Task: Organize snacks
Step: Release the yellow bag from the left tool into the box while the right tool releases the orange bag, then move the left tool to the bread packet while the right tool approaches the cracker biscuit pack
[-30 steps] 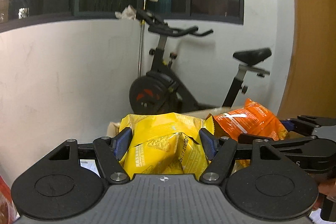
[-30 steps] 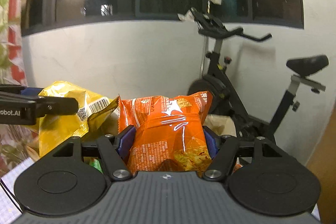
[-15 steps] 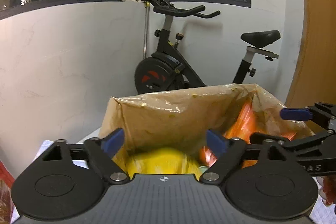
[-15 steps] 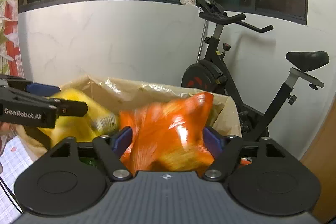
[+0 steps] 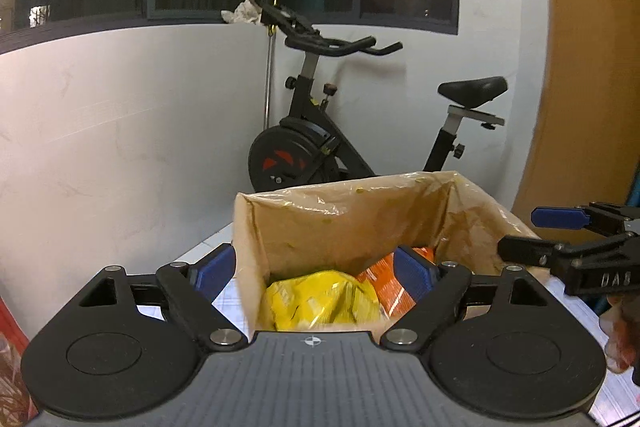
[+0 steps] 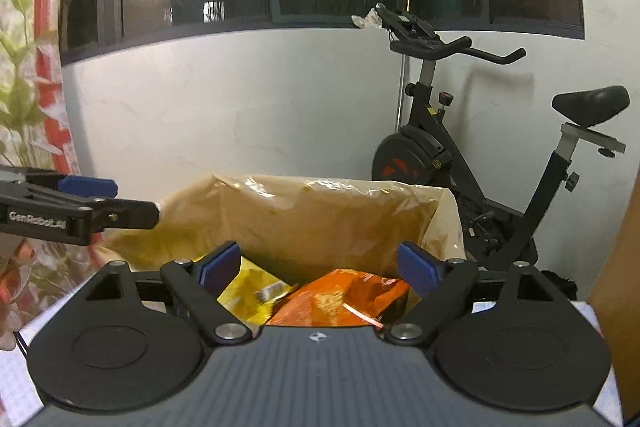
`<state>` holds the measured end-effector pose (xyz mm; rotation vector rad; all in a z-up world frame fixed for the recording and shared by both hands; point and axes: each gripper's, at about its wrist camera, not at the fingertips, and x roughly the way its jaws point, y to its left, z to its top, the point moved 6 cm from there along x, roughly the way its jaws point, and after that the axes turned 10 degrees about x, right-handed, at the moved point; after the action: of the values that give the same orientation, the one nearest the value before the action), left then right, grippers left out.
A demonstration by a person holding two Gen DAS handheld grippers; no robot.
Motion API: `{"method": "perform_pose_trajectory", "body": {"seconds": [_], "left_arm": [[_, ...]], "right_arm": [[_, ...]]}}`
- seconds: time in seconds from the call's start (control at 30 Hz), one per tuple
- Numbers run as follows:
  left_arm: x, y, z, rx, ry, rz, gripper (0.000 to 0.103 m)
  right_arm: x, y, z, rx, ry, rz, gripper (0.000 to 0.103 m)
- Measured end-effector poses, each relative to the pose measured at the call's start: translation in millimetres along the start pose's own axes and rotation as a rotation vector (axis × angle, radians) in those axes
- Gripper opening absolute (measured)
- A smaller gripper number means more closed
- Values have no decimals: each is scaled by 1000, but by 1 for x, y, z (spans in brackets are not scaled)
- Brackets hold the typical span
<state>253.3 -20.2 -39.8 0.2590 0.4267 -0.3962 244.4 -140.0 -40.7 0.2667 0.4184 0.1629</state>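
both hand-held grippers, left [image 5: 316, 269] & right [image 6: 320, 263], wide open, empty; snack bags [image 5: 320, 301] in box [image 5: 344, 223].

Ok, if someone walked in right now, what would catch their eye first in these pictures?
Probably the bright yellow snack bag and the orange snack bag, lying side by side inside the plastic-lined cardboard box in the foreground. Behind the box, a black exercise bike stands against the white wall under the dark window.

Crinkled yellow snack bag [image 5: 320, 297] lying inside the plastic-lined cardboard box [image 5: 340, 223], orange snack bag [image 6: 344, 297] lying touching it on its right
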Motion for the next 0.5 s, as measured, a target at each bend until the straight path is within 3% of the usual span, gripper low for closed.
{"method": "perform_pose_trajectory", "body": {"seconds": [0.27,0.5], "left_arm": [[-44,12,-44,-64,26,-38,87],[-48,8,-87,-71,61,-6,87]], "right_arm": [[-46,-1,-22,72,-35,18,87],[-53,-4,-65,90,18,-1,87]]}}
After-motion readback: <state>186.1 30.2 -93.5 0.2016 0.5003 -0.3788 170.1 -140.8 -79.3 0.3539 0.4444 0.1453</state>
